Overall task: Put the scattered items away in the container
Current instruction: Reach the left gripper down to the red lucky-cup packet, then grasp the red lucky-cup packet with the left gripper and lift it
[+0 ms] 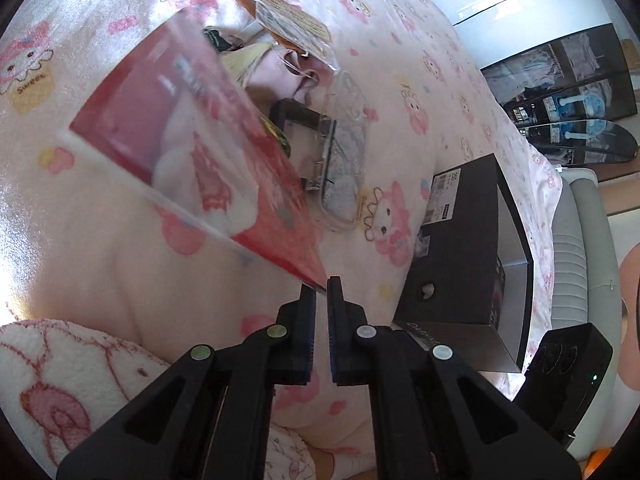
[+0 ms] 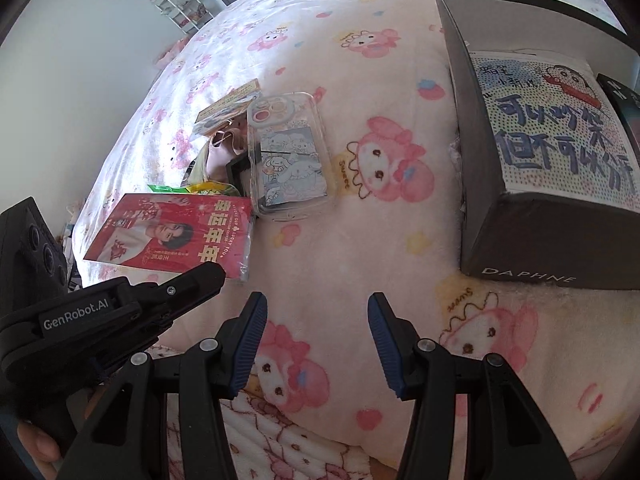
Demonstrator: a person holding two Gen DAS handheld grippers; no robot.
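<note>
One printed card [image 2: 560, 120] lies inside black box [image 2: 472, 152] — open-topped.

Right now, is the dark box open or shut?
Open. The dark box has no lid on it, and the right wrist view looks straight in at a cartoon print lying inside.

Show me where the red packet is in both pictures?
Left wrist view: the red packet fills the upper left, its corner pinched by the left gripper.
Right wrist view: red packet lies at middle left.
Shared landmark: the clear phone case beside it.
</note>
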